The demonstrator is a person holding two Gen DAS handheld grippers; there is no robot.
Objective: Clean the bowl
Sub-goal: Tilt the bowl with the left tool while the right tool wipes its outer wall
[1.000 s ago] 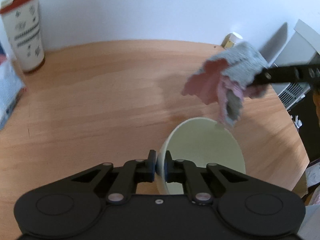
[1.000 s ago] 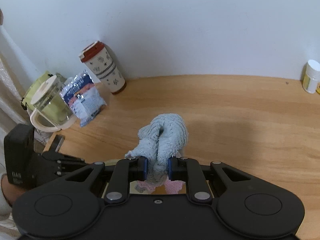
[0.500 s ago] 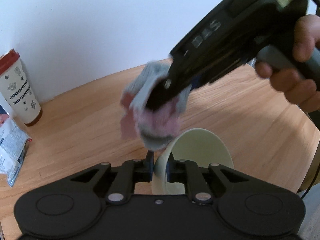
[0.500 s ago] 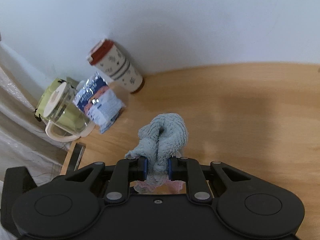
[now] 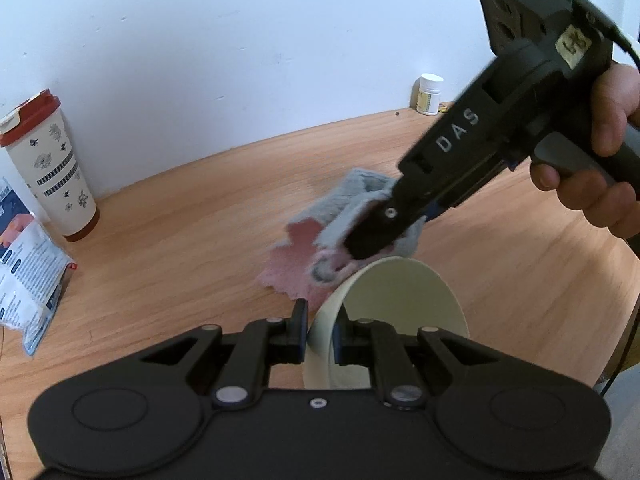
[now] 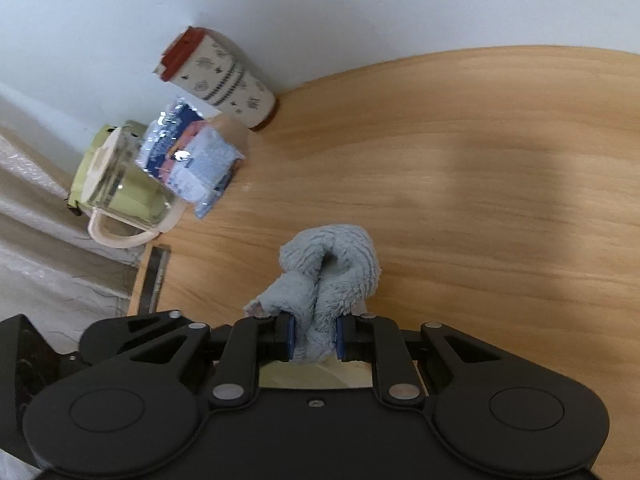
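Left claw (image 5: 320, 330) clamped on the near rim of the pale cream round bowl (image 5: 404, 312); one finger outside the wall, one inside; we see the bowl tipped on its side, mouth facing right, held over the light wooden desk (image 5: 180, 240). Right claw (image 6: 315, 338) pinched tight on the fluffy grey-blue and pink cloth (image 6: 334, 266); in the left wrist view the cloth bunch sits at the bowl's upper rim, whether touching we cannot tell; pink part hangs just behind the rim, slightly blurred. A hand (image 5: 600, 152) grips the right tool's handle. Along the wall on the desk: cream patterned tumbler with a red lid (image 6: 218, 76), blue-white foil packet (image 6: 192, 162) leaning beside it, clear glass jug with a green lid (image 6: 120, 184), small white bottle (image 5: 429, 94) well off to the right.
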